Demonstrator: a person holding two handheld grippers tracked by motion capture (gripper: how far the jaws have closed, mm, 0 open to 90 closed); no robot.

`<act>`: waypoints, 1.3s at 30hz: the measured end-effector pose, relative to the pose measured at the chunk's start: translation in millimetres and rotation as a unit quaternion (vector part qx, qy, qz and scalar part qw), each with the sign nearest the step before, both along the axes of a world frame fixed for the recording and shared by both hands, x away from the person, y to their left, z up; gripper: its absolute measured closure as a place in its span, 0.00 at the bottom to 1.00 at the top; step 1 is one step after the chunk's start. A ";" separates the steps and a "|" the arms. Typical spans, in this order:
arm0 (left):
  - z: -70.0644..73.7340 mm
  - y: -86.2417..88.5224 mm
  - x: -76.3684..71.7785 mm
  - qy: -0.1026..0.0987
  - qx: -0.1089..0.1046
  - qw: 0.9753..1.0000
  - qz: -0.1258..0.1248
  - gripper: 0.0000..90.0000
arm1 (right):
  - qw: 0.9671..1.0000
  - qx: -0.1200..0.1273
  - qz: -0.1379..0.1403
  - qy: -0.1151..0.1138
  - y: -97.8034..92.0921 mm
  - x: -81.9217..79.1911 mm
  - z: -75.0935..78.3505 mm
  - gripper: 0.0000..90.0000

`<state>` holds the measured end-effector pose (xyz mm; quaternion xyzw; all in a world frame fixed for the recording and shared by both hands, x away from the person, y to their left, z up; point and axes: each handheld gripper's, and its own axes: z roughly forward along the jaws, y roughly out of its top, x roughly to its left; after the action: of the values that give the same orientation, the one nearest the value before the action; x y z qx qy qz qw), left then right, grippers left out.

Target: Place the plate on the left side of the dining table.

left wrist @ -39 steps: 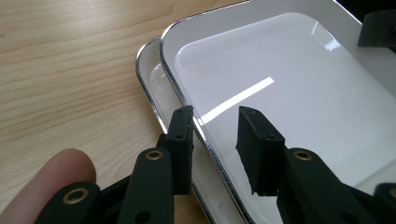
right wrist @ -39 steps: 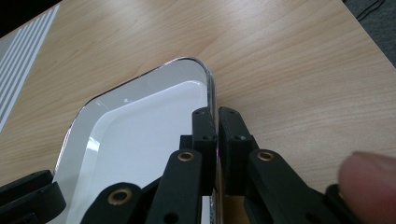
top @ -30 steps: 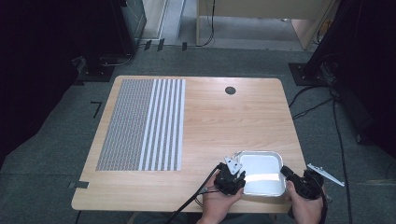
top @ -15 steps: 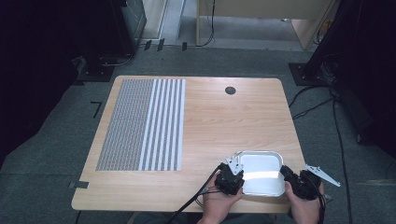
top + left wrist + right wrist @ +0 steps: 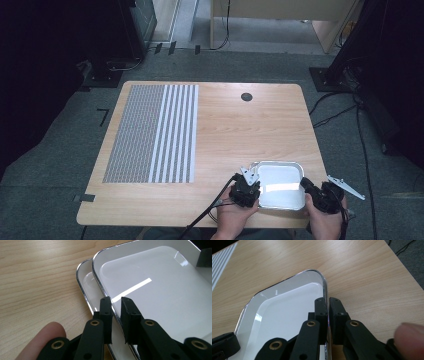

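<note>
tray [image 5: 280,182] at near-right corner of worktop [image 5: 240,130], a 2nd tray [image 5: 86,280] nested under it | L hand-held gripper [image 5: 115,305] pinching tray's L rim | R hand-held gripper [image 5: 328,305] pinching R rim | tip: raise both sides level & together, lest lower tray stick & come up too

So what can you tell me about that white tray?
The tray is a shiny white rectangle with rounded corners and a chrome-looking rim. It sits near the table's front right edge. In the left gripper view a second rim peeks from under it. The left gripper and right gripper each pinch a rim.
</note>
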<state>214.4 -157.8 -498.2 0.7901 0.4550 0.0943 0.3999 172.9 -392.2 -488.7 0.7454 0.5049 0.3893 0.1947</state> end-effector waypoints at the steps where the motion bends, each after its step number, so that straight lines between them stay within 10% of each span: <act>1: 2.1 0.6 -0.1 0.000 -0.003 1.000 -0.001 0.90 | 1.000 0.004 -0.002 -0.001 -0.8 -0.7 0.9 0.97; 30: 38.0 27.8 9.6 -0.006 -0.055 0.998 -0.005 0.77 | 0.998 0.053 0.001 -0.017 8.2 4.3 23.6 0.97; 39: 36.9 22.5 9.5 0.000 -0.043 0.999 -0.018 0.88 | 0.998 0.055 -0.005 -0.003 3.7 6.1 23.1 0.97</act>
<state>223.9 -135.3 -461.2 0.7799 0.4448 0.0673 0.4351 179.0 -388.4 -465.6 0.7565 0.4781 0.4179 0.1567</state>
